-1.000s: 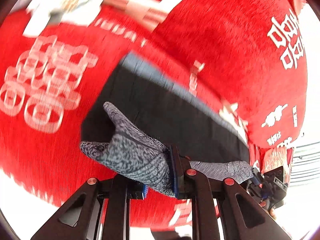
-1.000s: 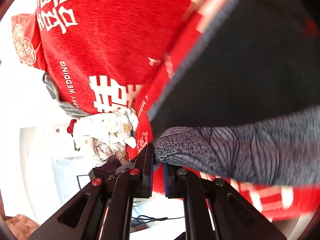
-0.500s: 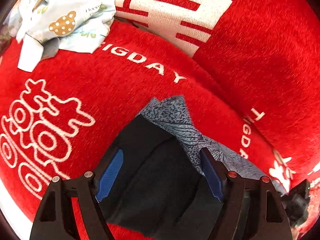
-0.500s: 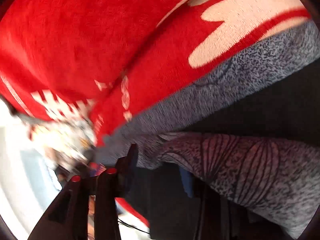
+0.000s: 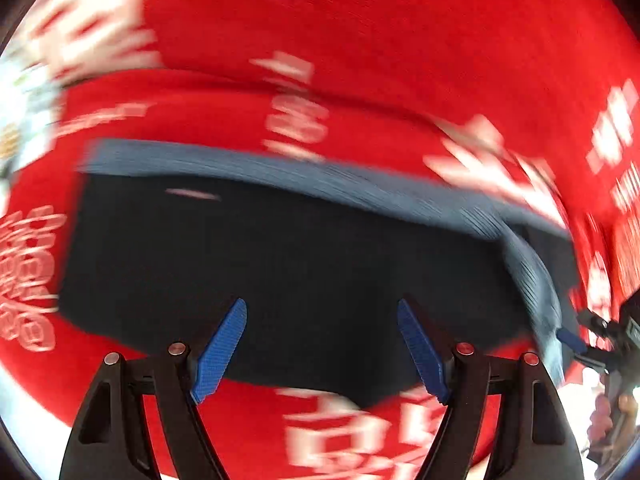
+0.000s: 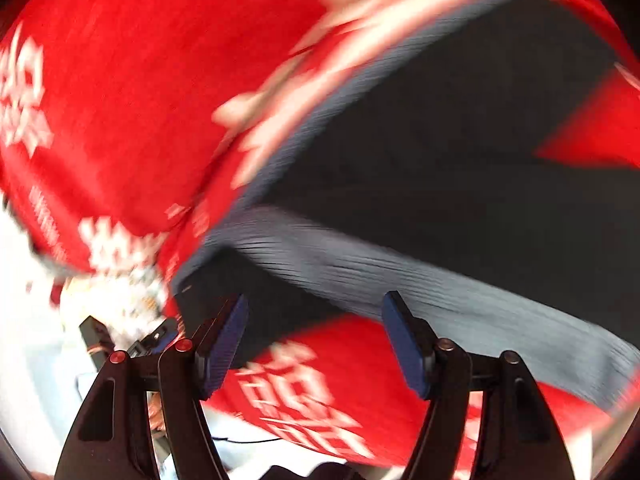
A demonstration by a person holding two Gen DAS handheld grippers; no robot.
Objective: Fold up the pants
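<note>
- Both views motion-blurred; fine detail unreadable.
- Pants: dark, with grey patterned band along the far edge, lying flat on the red blanket, folded into a broad slab.
- Far edge of pants: grey band runs left to right, then turns down at the right corner towards the right gripper, visible at the left view's right margin.
- In the right wrist view the pants fill the upper right; a grey band crosses diagonally just beyond the fingertips, with red blanket showing on both sides of it.
- Left gripper: fingers well apart, blue pads clear of each other, nothing clamped. Dark fabric lies under and beyond the gap; contact with it cannot be told.
- Right gripper: fingers spread and still widening, nothing pinched between them. Seen through the gap: red blanket with white print, and the pants' dark corner by the left finger.
- Open room: red blanket free to the left of the pants, beyond the far edge, and in a strip near both grippers.
- Blanket carries white printed characters; lettering too blurred to read.
- Pale patterned cloth bunched at the far left edge of the blanket, apart from the pants; same clutter shows low left in the right wrist view.
- Containers: can't make out any through the blur.
</note>
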